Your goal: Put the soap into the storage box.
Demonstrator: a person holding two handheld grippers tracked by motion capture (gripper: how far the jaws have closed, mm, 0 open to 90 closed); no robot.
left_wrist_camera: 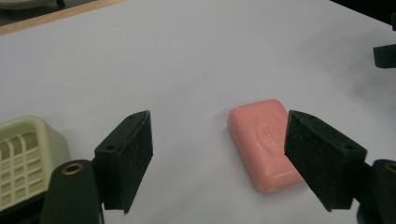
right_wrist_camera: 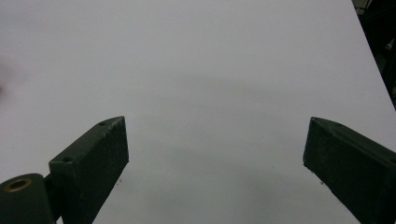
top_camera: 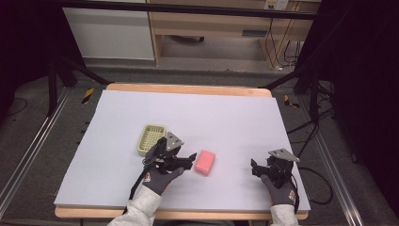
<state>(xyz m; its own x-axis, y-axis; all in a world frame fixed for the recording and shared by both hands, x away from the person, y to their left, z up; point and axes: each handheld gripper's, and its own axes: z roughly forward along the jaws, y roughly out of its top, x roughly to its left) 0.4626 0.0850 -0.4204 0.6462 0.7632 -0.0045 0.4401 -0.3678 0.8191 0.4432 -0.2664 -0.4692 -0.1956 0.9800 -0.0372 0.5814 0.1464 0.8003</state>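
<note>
Pink soap (left_wrist_camera: 265, 142) lies just ahead of your left gripper (left_wrist_camera: 218, 158), off toward its right pad (left_wrist_camera: 317, 154), long axis running away from you; jaws apart, empty. Your right gripper (right_wrist_camera: 215, 163), well apart, gapes too.

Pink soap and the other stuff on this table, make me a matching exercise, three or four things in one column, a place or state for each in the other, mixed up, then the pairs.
Things:
1. pink soap
2. soap dish
3. left gripper
4. right gripper

Places or states:
A. pale green, with a grid floor, nothing in it
B. open over bare white table, at the right
C. open, jaws toward the bar, not gripping it
D. flat on the table, between the two grippers

Pairs: 1-D, 2-A, 3-C, 4-B
</note>
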